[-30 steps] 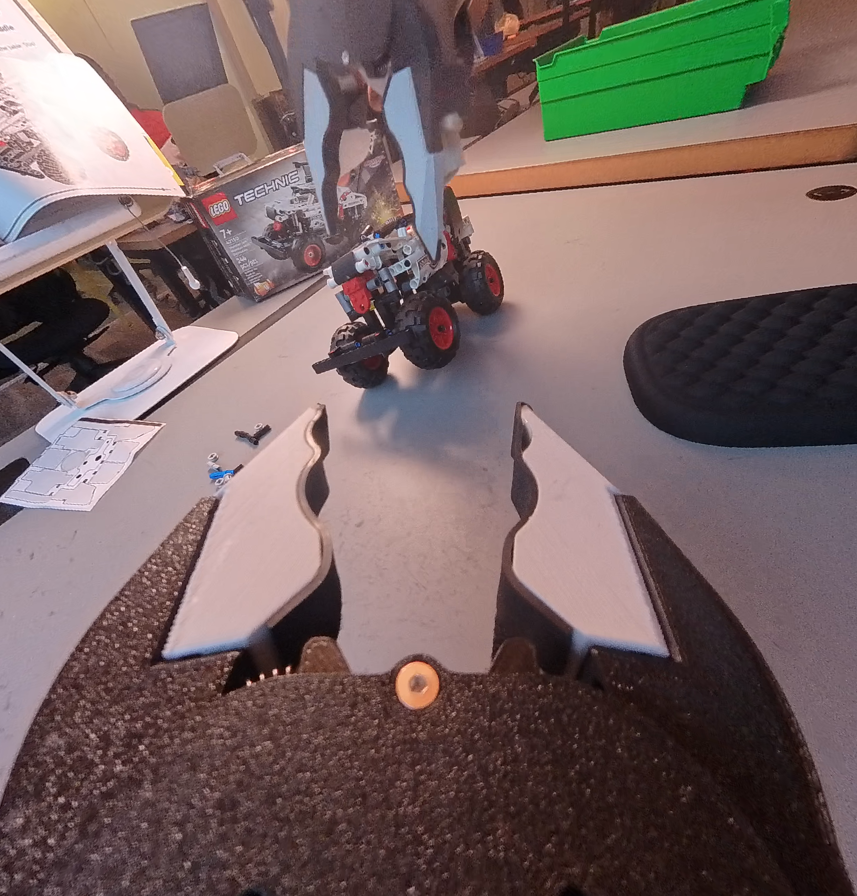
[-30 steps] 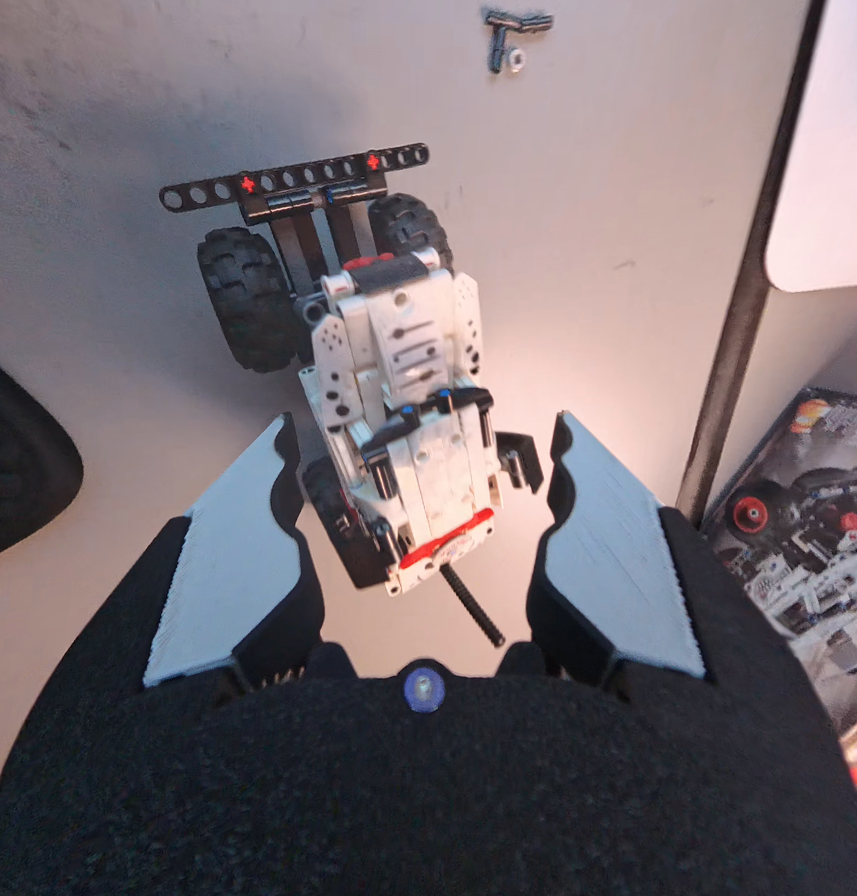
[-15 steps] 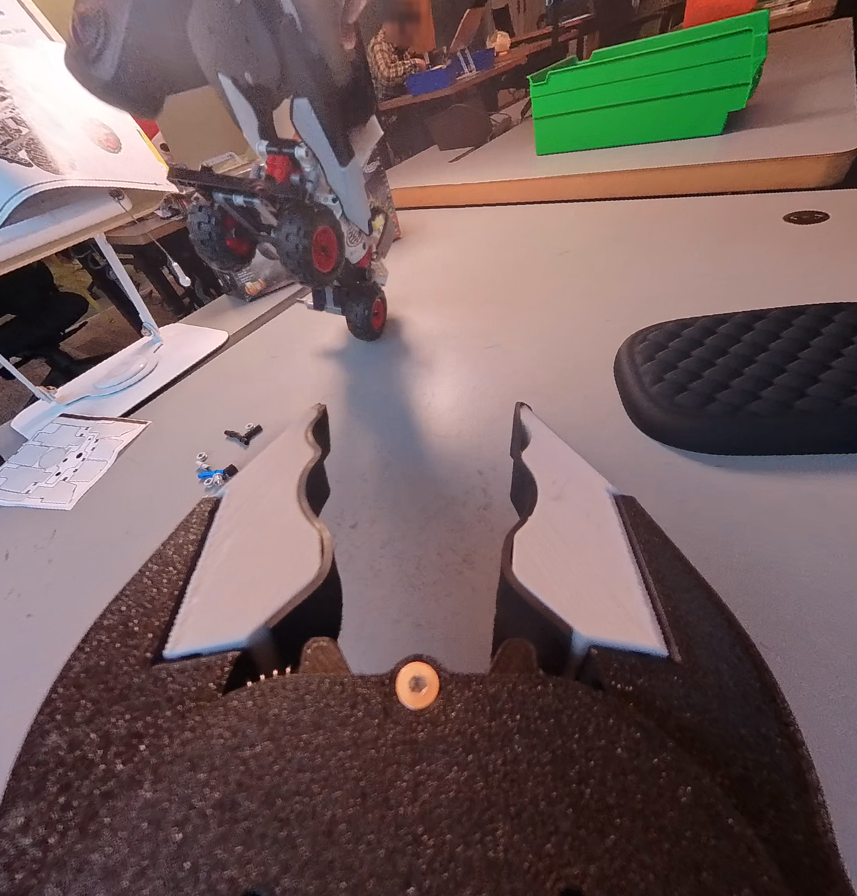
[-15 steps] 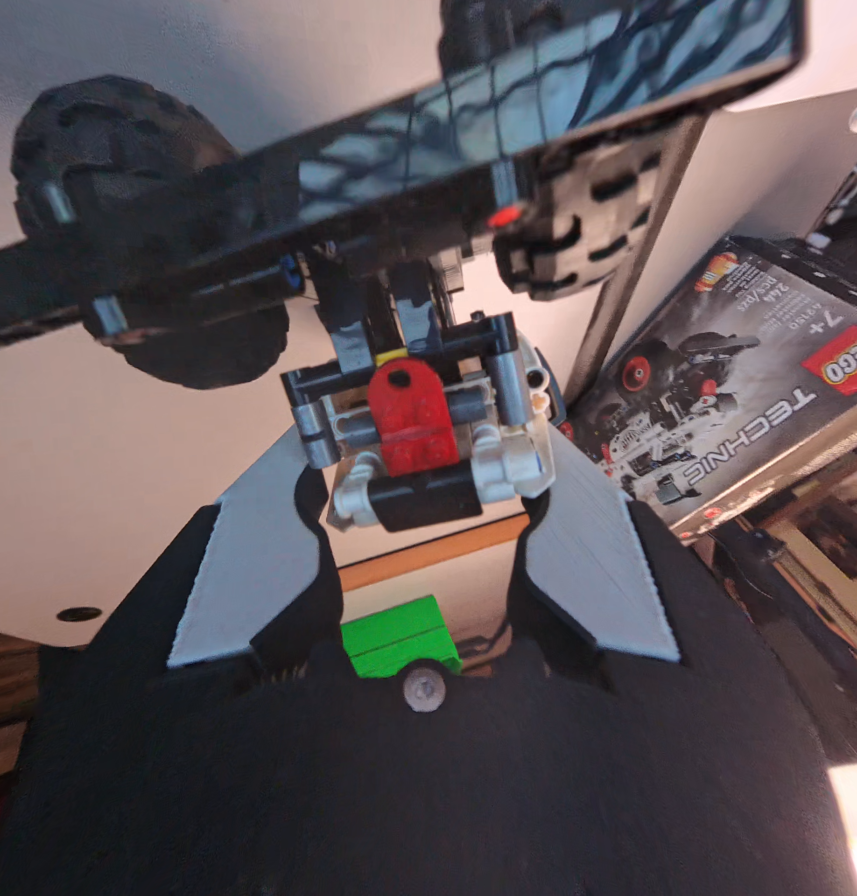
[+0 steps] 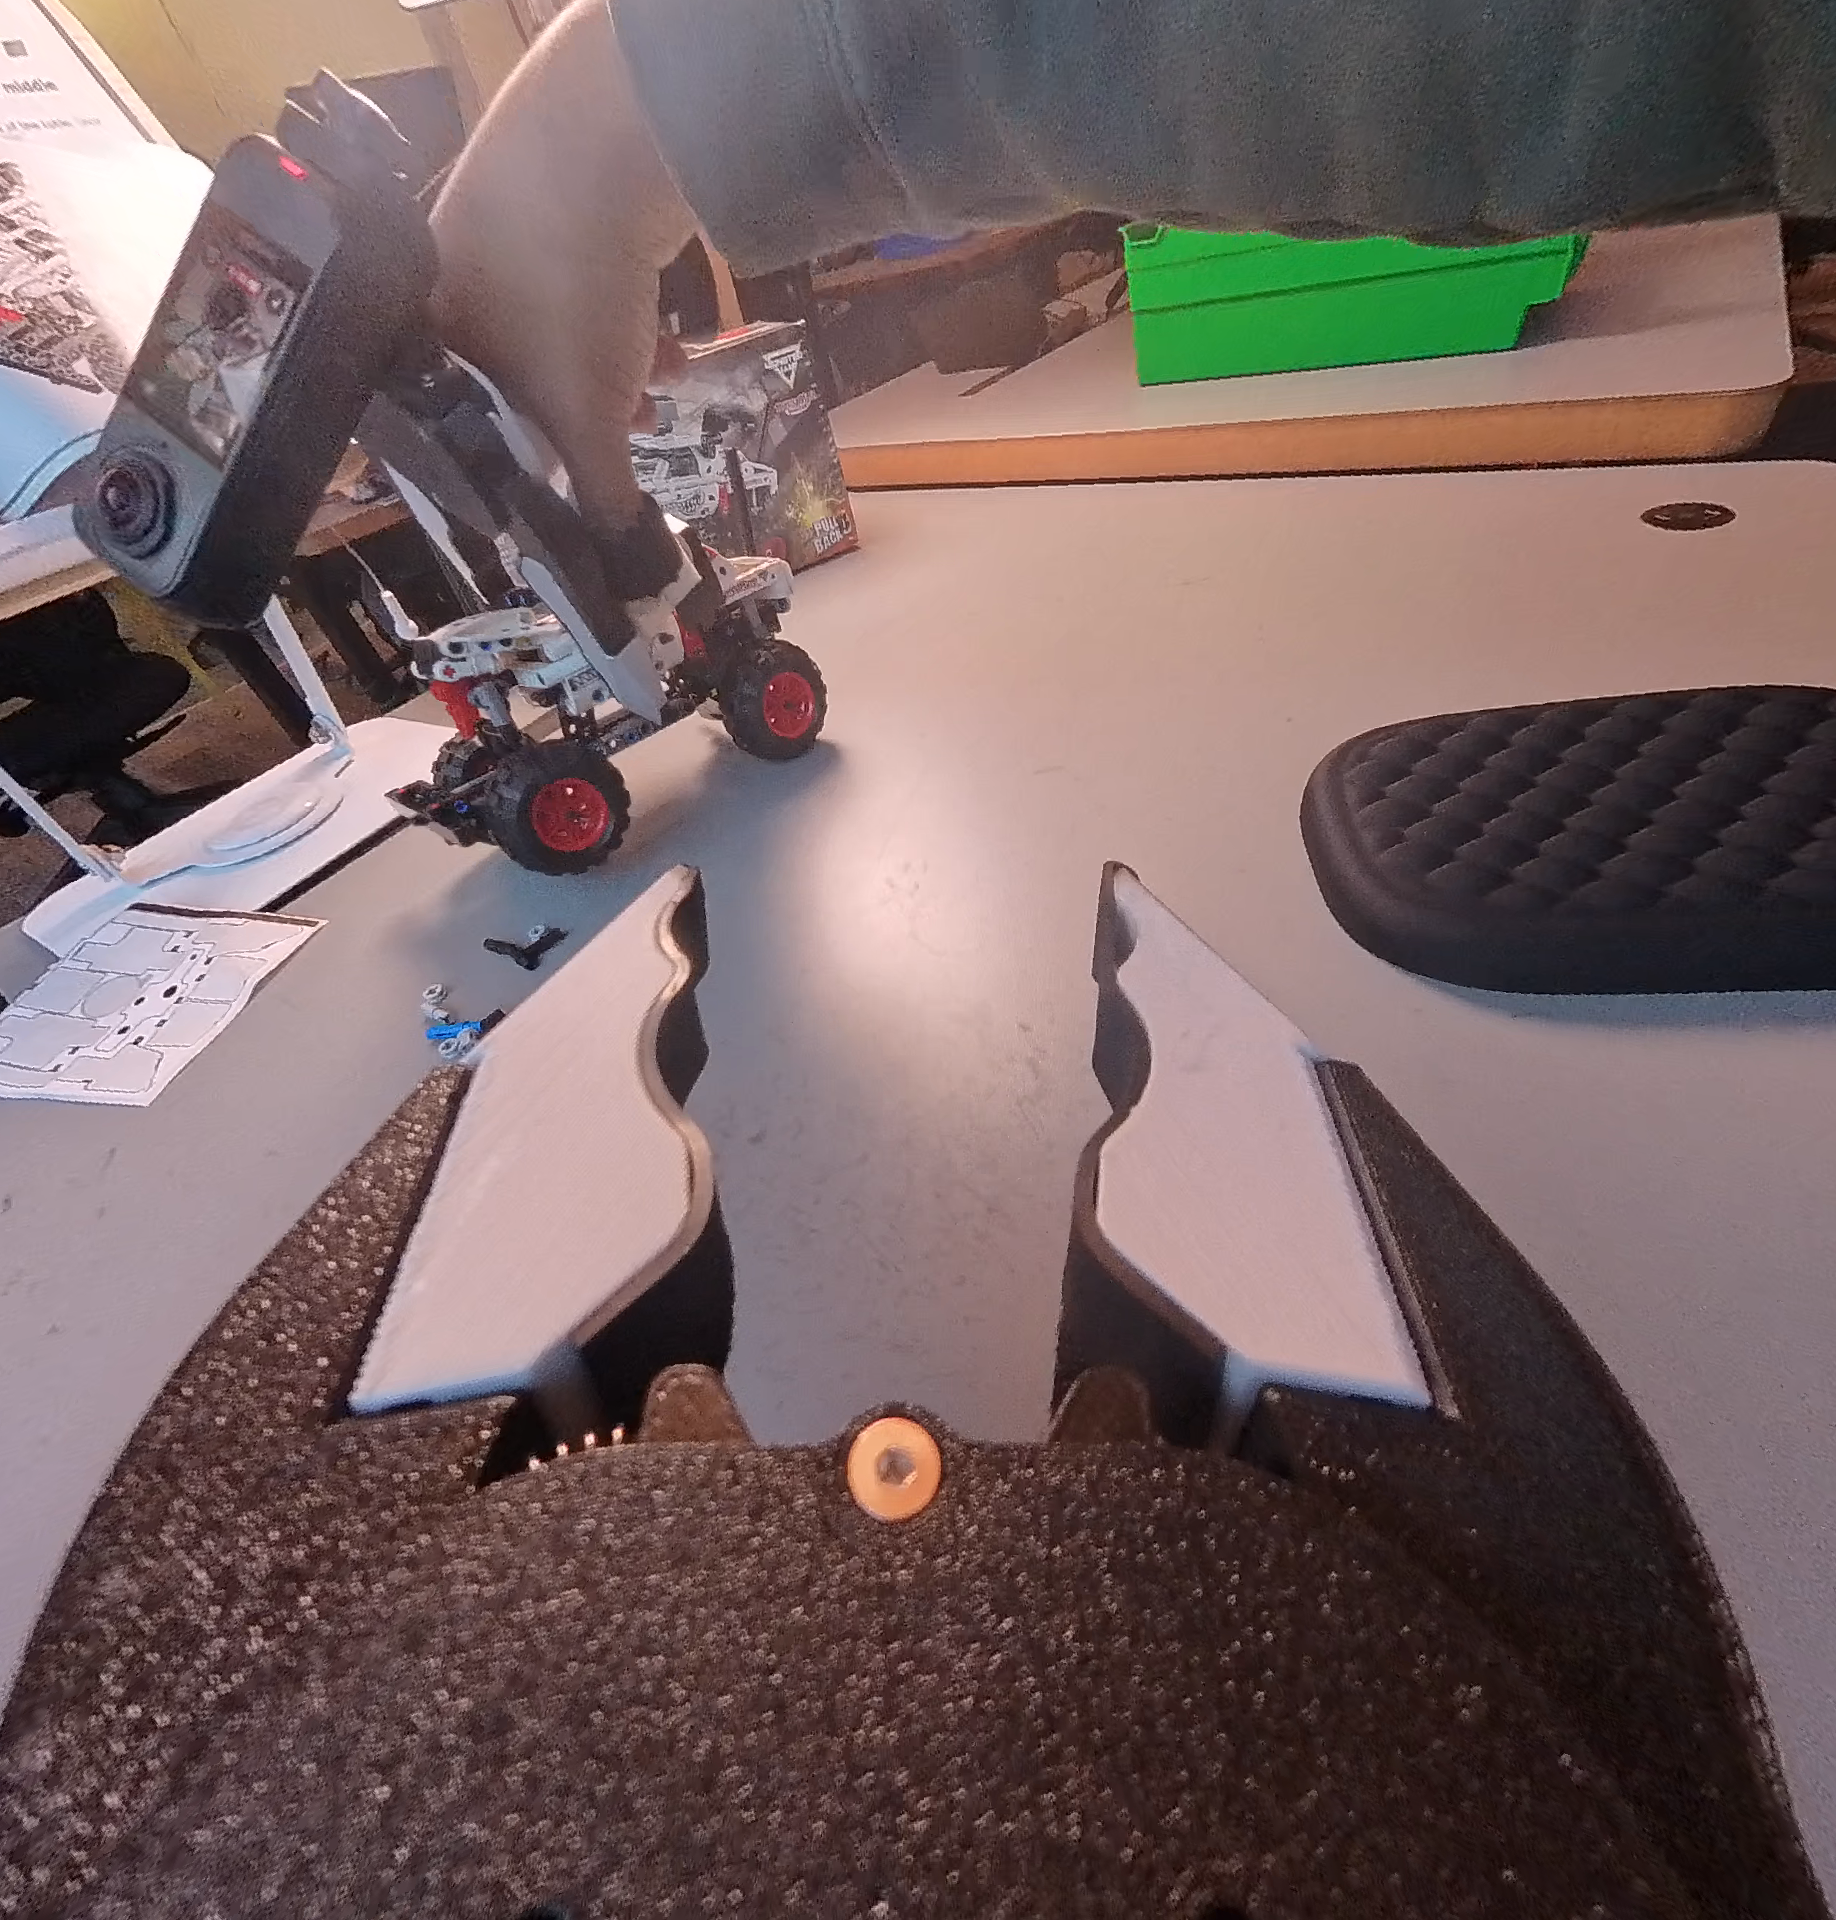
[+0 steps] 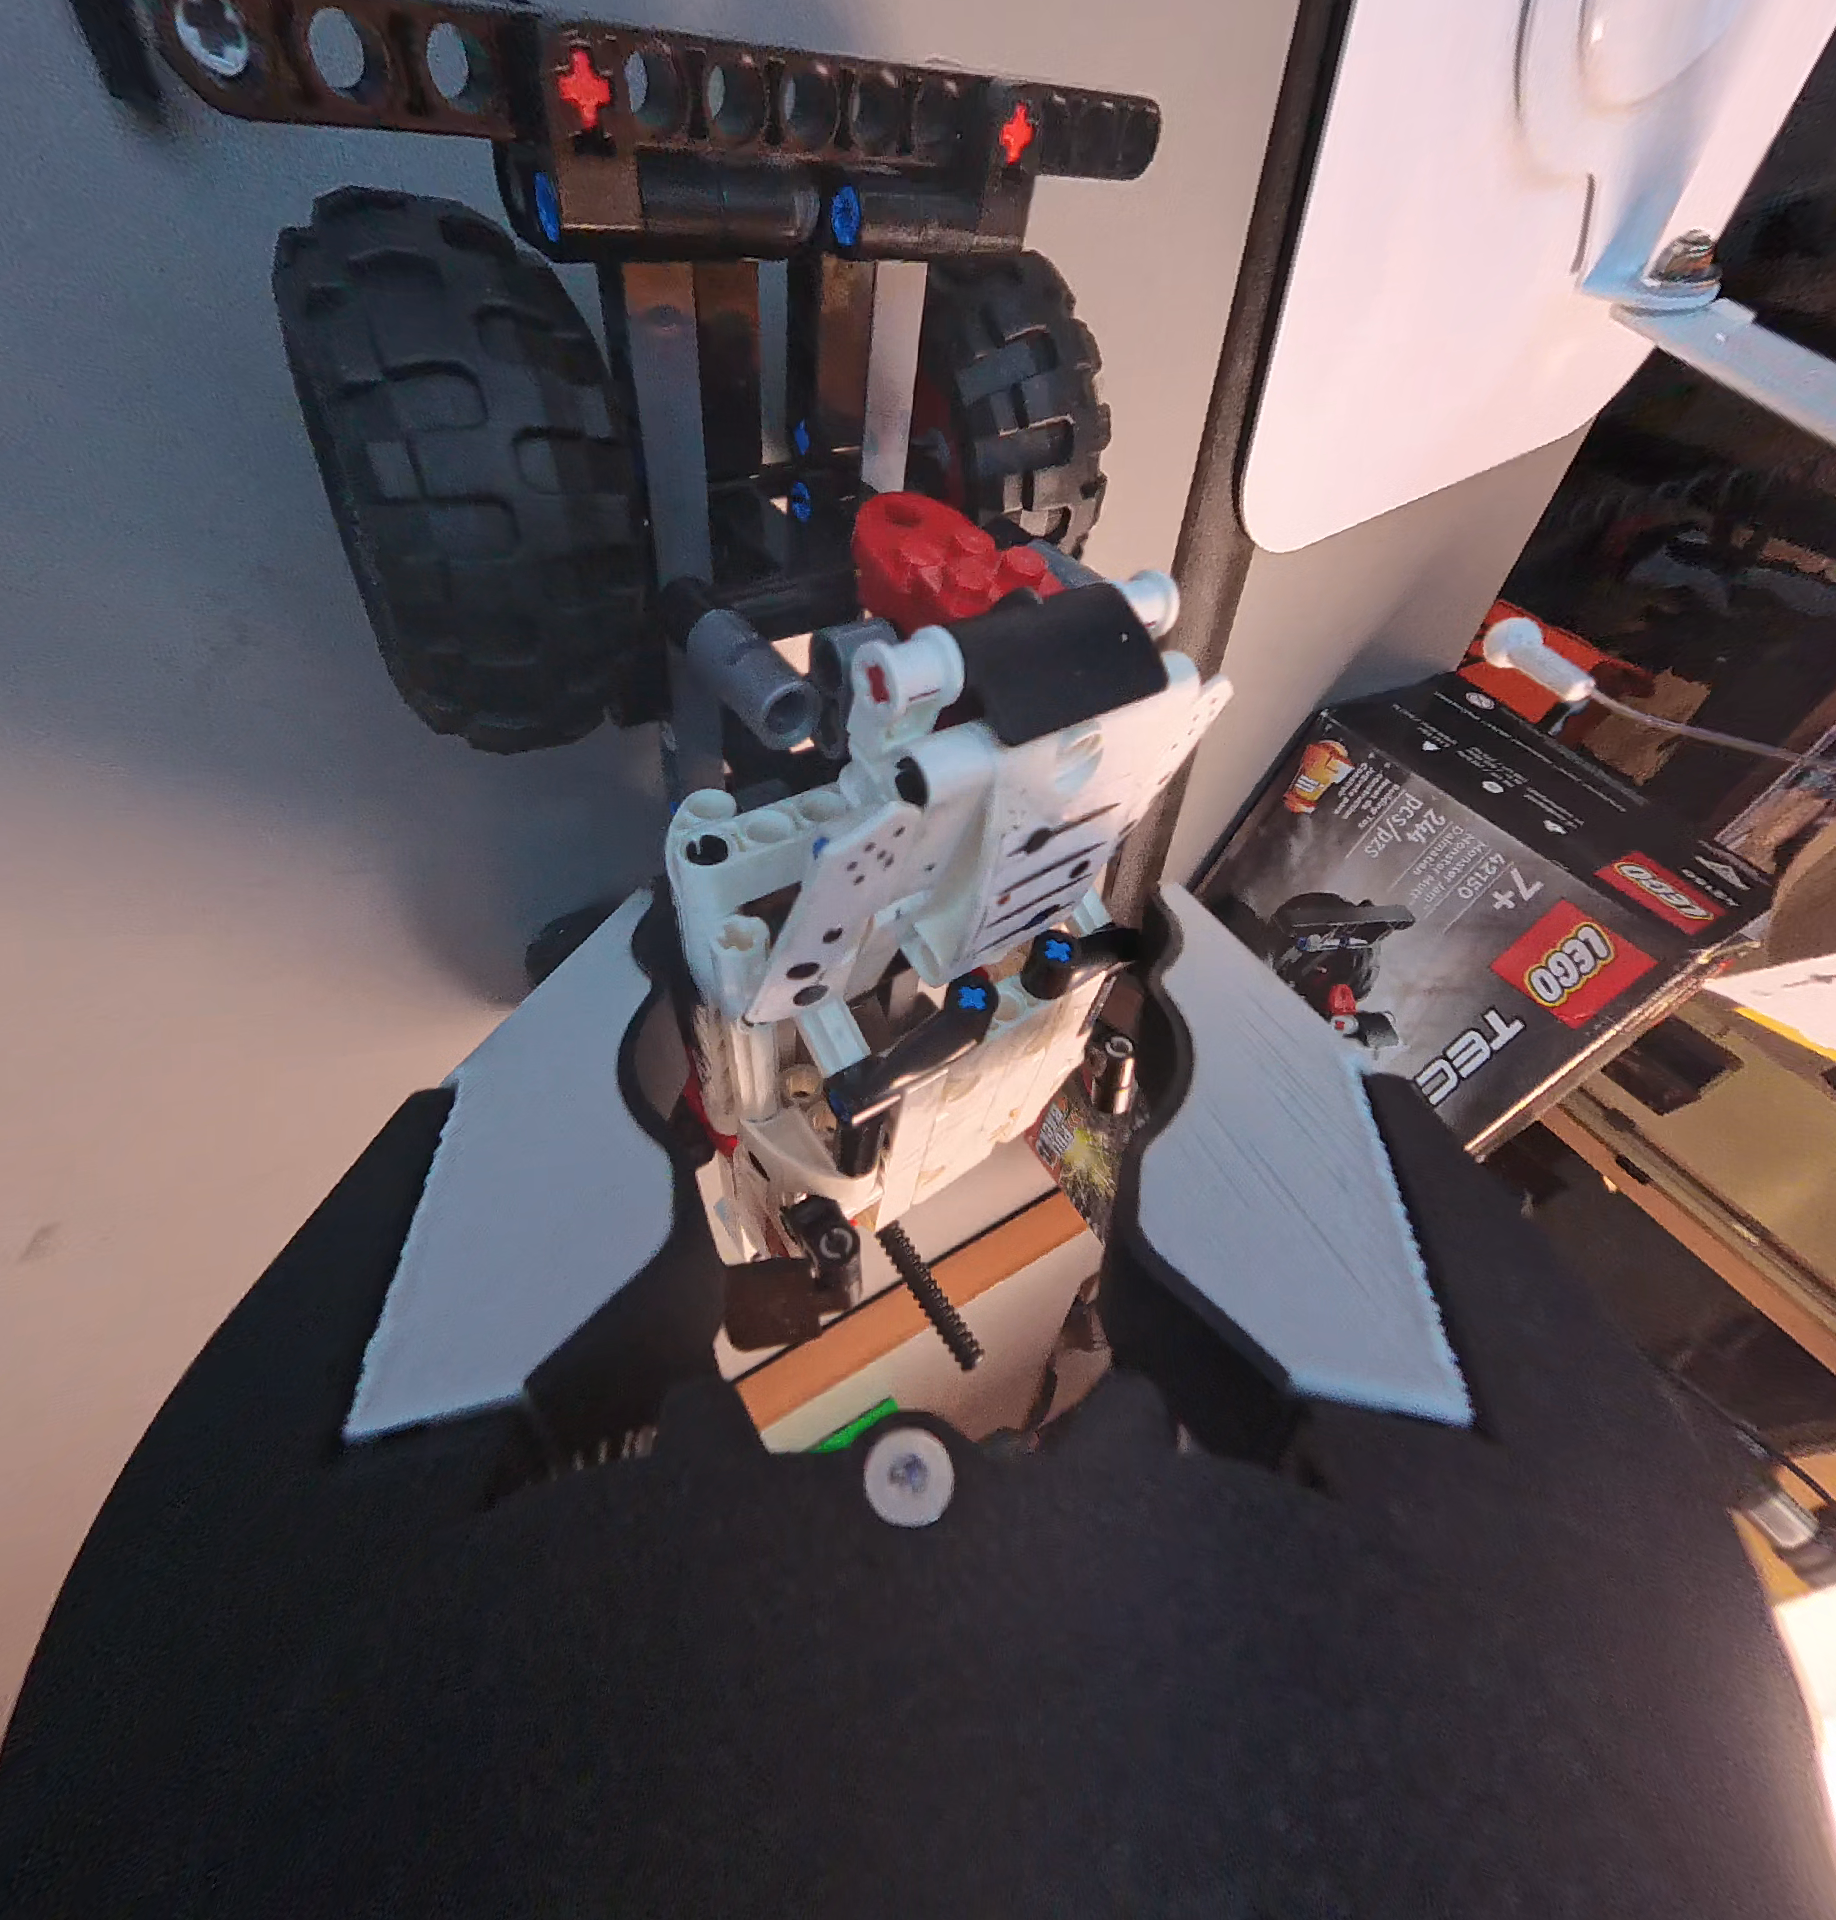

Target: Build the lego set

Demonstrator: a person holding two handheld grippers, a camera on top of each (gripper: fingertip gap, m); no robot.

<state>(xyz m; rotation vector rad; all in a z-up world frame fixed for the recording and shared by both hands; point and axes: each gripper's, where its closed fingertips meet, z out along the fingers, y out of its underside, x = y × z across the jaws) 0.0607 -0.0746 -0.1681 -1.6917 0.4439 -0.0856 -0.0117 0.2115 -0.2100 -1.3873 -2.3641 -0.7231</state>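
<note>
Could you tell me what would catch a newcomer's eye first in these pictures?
Most striking is the white and black toy monster truck with red-hubbed knobbly wheels, wheels on the grey table, clamped around its body by the right gripper. The left gripper hovers open and empty nearer the camera, a black quilted pad beside it.

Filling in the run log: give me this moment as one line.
right tool: shut on truck body | truck wheels on table | left tool: open, empty, above table | loose pieces near left tool
</note>
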